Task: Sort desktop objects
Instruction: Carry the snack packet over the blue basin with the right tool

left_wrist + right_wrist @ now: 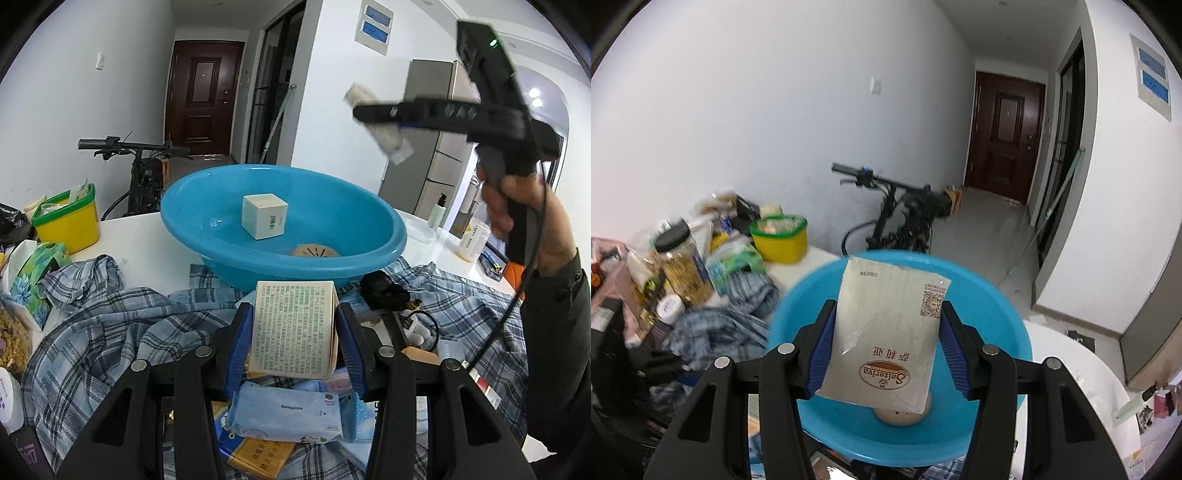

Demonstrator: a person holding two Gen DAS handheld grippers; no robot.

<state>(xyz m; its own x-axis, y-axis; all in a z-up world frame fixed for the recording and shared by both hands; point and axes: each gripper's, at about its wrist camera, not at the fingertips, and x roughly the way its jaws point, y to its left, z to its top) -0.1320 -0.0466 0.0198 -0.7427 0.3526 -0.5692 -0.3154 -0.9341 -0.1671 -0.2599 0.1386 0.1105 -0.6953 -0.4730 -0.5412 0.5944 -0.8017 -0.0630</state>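
My left gripper [295, 332] is shut on a cream printed box [293, 328], held just in front of the blue basin [184, 206]. In the basin sit a white cube box [264, 216] and a tan round disc [316, 252]. My right gripper [886, 347] is shut on a silver Saizeriya packet [886, 332], held above the blue basin [1004, 310]. In the left wrist view the right gripper [376, 114] shows high at the right with the packet [388, 136] in it.
A plaid shirt [110, 325] covers the table around the basin. Blue wipes packs [284, 413] and orange boxes lie under my left gripper. A yellow tub [68, 221], jars and bottles [437, 210] stand at the sides. A bicycle [897, 210] stands behind.
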